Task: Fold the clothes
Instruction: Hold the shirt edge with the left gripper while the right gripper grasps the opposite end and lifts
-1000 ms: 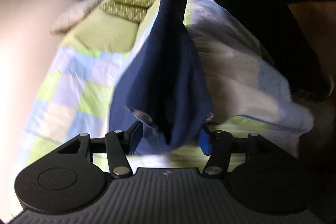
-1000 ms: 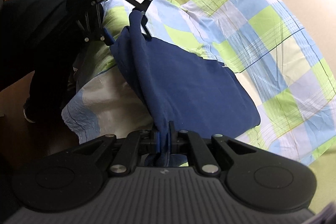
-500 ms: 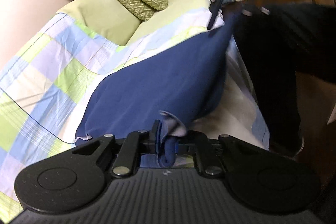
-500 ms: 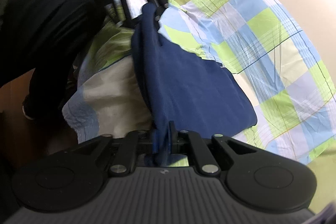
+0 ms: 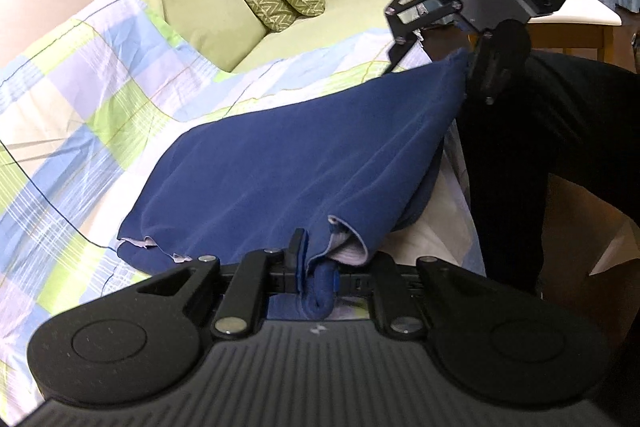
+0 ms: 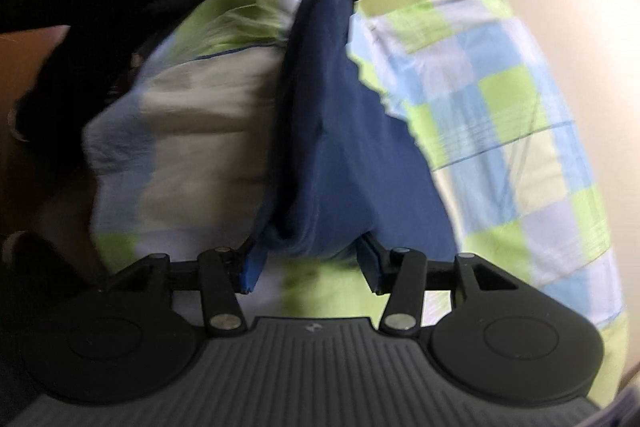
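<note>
Navy garment [image 5: 288, 163] over checked bedspread [image 5: 80, 99]

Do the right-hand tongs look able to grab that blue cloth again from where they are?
Probably yes. The right tongs have just been opening, and the blue cloth bunches between them with nothing in the way.

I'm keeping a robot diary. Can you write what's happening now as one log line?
step: folding | left gripper: shut on blue garment | right gripper: jaws just opening, cloth loose between | surface: checked bedspread
</note>
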Tool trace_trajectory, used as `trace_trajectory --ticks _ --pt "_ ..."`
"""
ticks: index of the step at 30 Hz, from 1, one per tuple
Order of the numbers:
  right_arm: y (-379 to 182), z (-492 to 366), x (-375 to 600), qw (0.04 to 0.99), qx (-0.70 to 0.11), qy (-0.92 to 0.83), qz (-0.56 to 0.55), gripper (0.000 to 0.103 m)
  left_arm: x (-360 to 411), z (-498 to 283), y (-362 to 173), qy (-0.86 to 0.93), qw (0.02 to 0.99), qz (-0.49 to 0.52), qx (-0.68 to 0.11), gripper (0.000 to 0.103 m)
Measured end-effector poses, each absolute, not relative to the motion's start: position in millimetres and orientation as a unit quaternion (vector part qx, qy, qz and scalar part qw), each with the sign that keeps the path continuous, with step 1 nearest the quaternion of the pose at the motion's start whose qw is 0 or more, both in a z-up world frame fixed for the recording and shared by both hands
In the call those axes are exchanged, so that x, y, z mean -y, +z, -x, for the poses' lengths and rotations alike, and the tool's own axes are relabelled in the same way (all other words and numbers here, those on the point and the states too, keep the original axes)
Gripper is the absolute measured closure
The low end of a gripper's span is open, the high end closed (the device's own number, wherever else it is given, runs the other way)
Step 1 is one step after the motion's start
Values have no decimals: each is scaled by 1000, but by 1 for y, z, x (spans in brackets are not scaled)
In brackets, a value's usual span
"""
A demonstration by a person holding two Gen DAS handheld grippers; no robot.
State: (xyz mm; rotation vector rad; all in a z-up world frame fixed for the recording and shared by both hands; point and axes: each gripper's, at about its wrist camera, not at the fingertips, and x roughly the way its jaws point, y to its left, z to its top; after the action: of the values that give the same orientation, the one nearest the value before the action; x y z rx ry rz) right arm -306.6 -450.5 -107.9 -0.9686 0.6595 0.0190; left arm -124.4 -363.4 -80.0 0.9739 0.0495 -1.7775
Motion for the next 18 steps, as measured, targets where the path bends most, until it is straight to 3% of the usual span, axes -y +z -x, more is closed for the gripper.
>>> trace_trajectory --ticks 3,6,8,11,13,18 --pt "-108 305 450 826 -282 8 488 57 362 123 -79 -743 528 -410 -24 91" --pt "-105 308 454 827 -261 -8 499 30 361 124 -79 -742 527 -414 -22 91" --pt "-102 308 459 835 -260 -10 485 29 360 124 -81 -742 529 -412 -21 91" --pt "-100 308 455 835 -258 8 485 36 353 123 -82 -741 532 -410 -20 91" --pt "-100 305 451 834 -259 21 487 53 357 126 -82 -738 533 -413 -17 91" --pt "-95 294 450 839 -272 18 471 75 359 131 -85 -730 537 -423 -4 91"
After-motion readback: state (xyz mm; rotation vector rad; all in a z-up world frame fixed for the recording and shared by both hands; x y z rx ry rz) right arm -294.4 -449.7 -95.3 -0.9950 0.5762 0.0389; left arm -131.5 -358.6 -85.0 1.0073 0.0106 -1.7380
